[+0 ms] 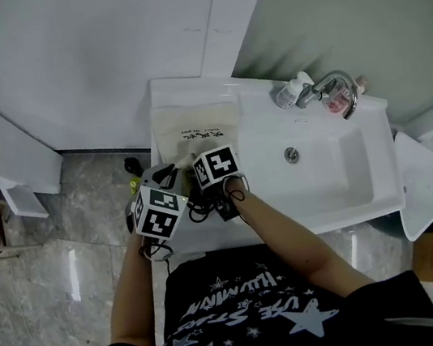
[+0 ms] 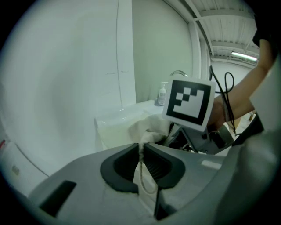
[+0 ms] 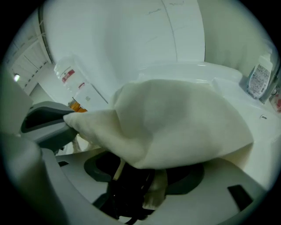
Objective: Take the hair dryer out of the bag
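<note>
On the worktop (image 1: 196, 91) beside the sink, the cloth bag (image 1: 193, 131) holds the hair dryer (image 3: 125, 186), apparently the dark shape at its mouth. Left tongs (image 2: 141, 151) are clamped on the bag's edge. Right tongs (image 3: 145, 173) are spread wide around that shape, not gripping. Grasp and extraction remain.

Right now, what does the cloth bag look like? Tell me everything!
The bag is soft, cream cloth with small dark print, slumped and wrinkled on the white counter beside the sink. The left gripper is shut on a pinch of its edge, where a thin cord loops. Its mouth drapes over the right gripper, whose jaws stand open around a dark thing under the cloth.
</note>
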A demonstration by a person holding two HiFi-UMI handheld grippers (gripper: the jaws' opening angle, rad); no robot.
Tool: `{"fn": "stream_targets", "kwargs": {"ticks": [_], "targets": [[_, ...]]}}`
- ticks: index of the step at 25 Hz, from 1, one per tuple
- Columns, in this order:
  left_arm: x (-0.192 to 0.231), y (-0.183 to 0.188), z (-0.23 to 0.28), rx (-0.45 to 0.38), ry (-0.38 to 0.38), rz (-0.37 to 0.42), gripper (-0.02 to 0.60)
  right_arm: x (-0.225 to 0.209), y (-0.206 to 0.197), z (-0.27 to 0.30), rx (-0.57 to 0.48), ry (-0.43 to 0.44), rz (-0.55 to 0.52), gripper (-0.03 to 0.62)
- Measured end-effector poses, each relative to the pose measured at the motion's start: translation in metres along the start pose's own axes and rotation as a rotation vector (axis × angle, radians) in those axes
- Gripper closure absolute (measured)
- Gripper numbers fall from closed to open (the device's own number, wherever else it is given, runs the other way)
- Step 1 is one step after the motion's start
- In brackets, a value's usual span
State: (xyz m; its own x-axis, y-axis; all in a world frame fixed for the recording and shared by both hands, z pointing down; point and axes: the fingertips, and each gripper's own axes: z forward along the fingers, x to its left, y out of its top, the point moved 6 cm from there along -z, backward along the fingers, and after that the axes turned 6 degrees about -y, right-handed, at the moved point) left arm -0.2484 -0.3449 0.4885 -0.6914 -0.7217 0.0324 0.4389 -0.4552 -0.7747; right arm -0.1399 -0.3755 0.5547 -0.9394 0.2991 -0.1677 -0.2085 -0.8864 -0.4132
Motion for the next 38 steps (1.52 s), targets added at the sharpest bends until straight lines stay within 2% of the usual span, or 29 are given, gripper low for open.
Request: {"fn": "stream_targets", "kwargs": {"ticks": [1, 3, 7, 13, 28, 38], "targets": [[0.0, -0.001, 0.0, -0.001, 0.0, -0.004, 0.532, 0.0, -0.001, 0.002, -0.005, -0.032, -0.017, 0.305], [0.0, -0.003, -0.002, -0.003, 0.001, -0.014, 0.532, 0.001, -0.002, 0.003, -0.026, -0.065, -0.046, 0.318], [0.001, -0.008, -0.002, -0.003, 0.009, -0.026, 0.532, 0.001, -0.001, 0.004, -0.039, -0.046, -0.066, 0.35], [-0.001, -0.008, -0.002, 0.005, 0.025, -0.002, 0.532, -0.005, -0.003, 0.0, -0.007, 0.004, -0.063, 0.39], [0.004, -0.008, -0.025, -0.056, 0.06, -0.061, 0.532, 0.009, -0.044, -0.037, 0.025, 0.164, -0.205, 0.402], [-0.006, -0.015, -0.03, -0.068, 0.046, -0.05, 0.532, 0.029, -0.08, -0.076, -0.022, 0.194, -0.272, 0.404]]}}
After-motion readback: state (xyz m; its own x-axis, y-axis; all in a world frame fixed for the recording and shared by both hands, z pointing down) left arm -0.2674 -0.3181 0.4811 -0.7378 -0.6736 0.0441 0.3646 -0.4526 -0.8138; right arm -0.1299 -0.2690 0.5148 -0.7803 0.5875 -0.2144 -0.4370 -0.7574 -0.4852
